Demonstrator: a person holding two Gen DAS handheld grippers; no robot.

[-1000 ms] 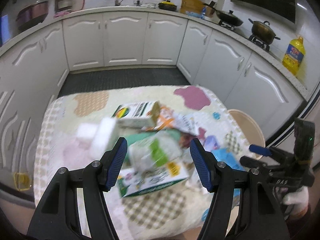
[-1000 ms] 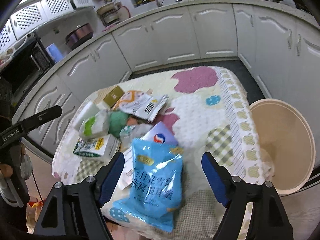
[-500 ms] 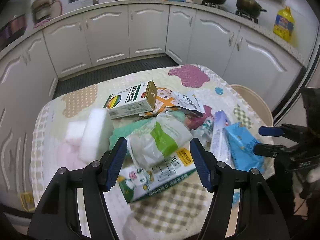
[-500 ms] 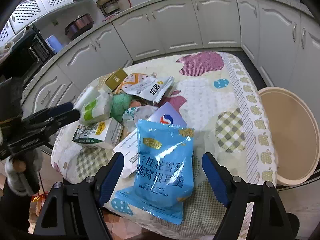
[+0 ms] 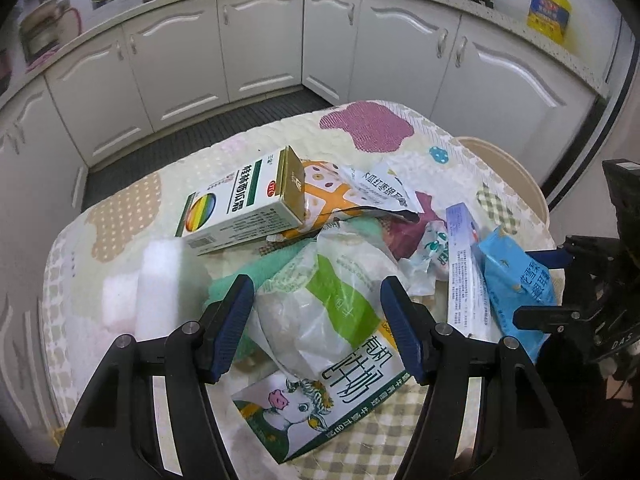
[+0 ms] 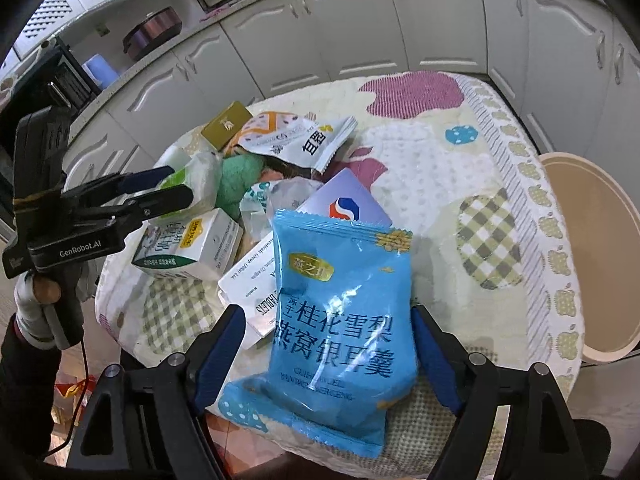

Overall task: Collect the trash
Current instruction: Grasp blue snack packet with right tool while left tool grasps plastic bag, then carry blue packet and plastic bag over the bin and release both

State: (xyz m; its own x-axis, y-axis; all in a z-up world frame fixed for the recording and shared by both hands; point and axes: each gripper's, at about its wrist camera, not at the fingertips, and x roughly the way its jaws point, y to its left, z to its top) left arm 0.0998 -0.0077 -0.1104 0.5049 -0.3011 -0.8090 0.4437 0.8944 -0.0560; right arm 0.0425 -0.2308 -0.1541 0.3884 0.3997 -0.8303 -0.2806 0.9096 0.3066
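1. Trash lies heaped on the table, which wears a patterned cloth, mostly toward its left and near edges as my right camera sees it.
2. My left tongs stand apart, pads clear, on either side of a white bag with a green stripe; the pads do not press it.
3. That bag rests on a milk carton at the table's near edge in the left view.
4. Behind it lies a medicine box, tilted over an orange wrapper.
5. White foam blocks sit toward the left edge, beside a green cloth.
6. My right tongs are wide, straddling a blue packet at the near edge; whether the right pad touches it I cannot tell.
7. The packet overlaps a white leaflet box and a lilac box.
8. A beige bin stands just beside the table's right edge, below its top.
9. A gloved hand holds the left tongs' handle.
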